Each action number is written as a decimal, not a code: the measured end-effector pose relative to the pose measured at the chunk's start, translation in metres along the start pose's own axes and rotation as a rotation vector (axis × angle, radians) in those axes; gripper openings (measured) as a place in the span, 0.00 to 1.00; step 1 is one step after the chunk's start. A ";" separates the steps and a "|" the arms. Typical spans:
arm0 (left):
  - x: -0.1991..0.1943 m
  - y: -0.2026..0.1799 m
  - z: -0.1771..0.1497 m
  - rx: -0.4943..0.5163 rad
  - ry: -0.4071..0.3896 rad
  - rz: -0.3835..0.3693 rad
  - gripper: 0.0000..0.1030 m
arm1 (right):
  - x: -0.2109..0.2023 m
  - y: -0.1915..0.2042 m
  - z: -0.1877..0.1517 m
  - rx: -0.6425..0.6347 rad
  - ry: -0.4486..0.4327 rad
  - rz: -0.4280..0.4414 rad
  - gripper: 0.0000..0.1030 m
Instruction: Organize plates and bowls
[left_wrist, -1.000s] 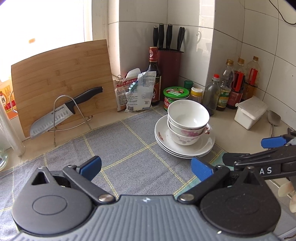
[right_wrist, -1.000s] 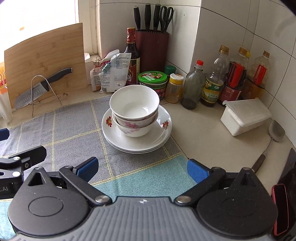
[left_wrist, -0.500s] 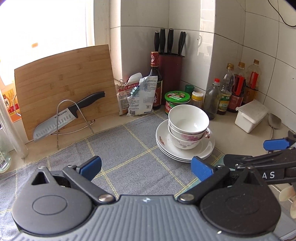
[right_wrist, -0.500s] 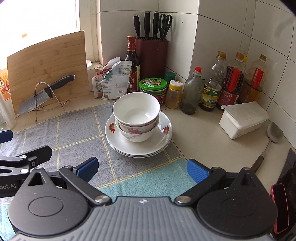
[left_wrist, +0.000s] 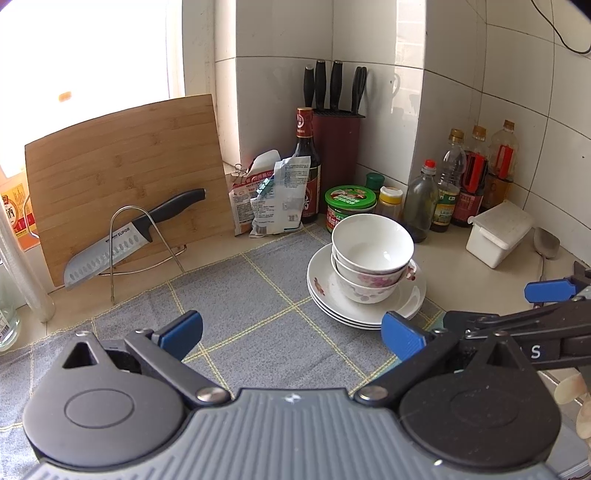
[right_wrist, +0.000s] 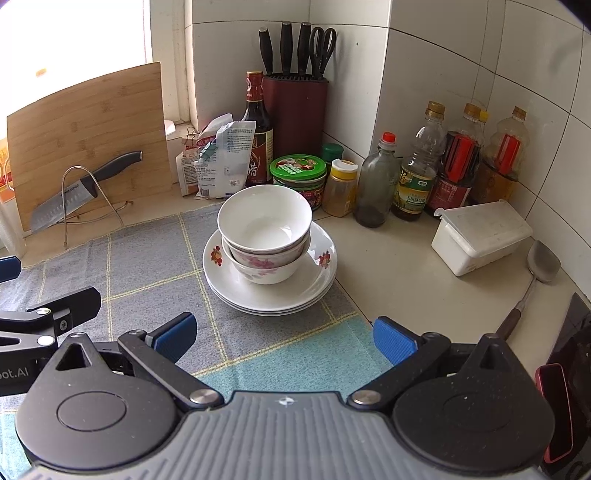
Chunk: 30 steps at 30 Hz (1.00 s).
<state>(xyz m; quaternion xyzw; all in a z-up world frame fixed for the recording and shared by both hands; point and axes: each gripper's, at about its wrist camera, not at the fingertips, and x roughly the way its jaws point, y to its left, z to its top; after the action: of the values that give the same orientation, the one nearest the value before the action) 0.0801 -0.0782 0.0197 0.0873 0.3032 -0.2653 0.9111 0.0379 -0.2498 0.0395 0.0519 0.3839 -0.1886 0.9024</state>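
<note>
Both tongs (left_wrist: 291, 332) (right_wrist: 282, 338) drawn back, spread empty, two bowls (right_wrist: 264, 229), three plates (right_wrist: 306, 291) stacked

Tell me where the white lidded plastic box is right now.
The white lidded box sits on the bare counter at the right of the right wrist view, before the oil bottles and beside a metal spatula.
</note>
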 end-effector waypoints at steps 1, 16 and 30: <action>0.001 0.000 0.000 -0.002 0.003 -0.002 0.99 | 0.000 0.000 0.000 0.000 -0.001 -0.002 1.00; 0.001 -0.002 0.001 0.001 0.003 0.005 0.99 | 0.001 0.000 0.002 -0.003 0.007 -0.012 1.00; 0.004 -0.004 0.002 0.000 0.004 0.005 0.99 | 0.002 -0.002 0.004 -0.005 0.009 -0.020 1.00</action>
<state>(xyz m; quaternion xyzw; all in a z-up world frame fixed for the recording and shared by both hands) 0.0822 -0.0841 0.0190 0.0885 0.3048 -0.2628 0.9111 0.0411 -0.2528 0.0409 0.0467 0.3887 -0.1966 0.8989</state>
